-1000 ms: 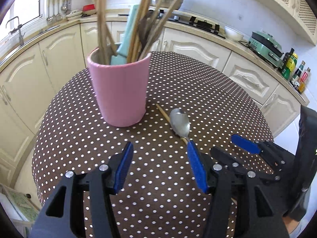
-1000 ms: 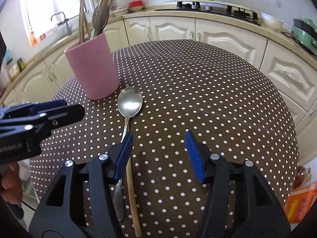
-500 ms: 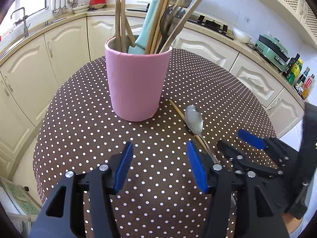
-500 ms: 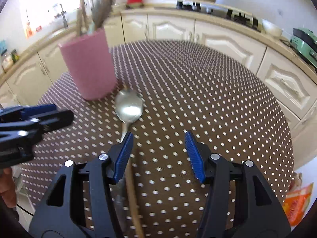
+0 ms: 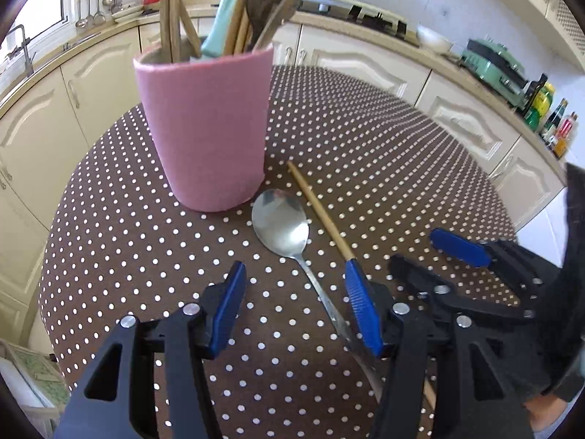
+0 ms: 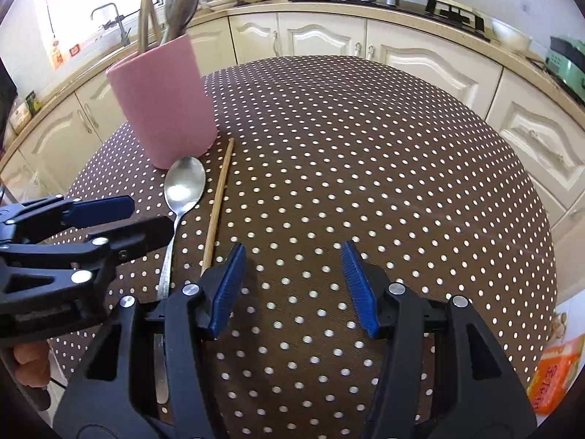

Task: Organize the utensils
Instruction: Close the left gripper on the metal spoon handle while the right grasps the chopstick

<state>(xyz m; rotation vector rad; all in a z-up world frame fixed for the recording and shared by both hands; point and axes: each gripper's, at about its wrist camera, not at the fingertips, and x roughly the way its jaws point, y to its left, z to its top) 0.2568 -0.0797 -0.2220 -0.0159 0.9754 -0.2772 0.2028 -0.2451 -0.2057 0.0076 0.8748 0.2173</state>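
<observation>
- Spoon first: it lies flat on the dotted tablecloth, bowl up, just beside the foot of the pink holder at about 5 o'clock from it, with its handle running back toward my left tongs.
- Beside the spoon, at its 3 o'clock, lies a single wooden chopstick, close to parallel with the handle; the two sit near each other, and whether they touch further back I cannot tell.
- My left tongs hang released, nothing between the blue pads, and the spoon handle passes under the right-hand pad.
- My right tongs are likewise released and empty over bare cloth, with the chopstick and the spoon off toward 10 o'clock.
- Handling, as I judge it: the spoon is stiff, light polished metal, so it will be slippery and lies low against the cloth. I would pinch the narrow handle edge to edge, around mid-length, not the rounded bowl.
- The chopstick is stiff, very light and round, so it may roll away from a pad; I would take it around its middle, square across.
- The holder is already crowded with tall utensils, so either piece must go in through a gap, handle end kept steep.
</observation>
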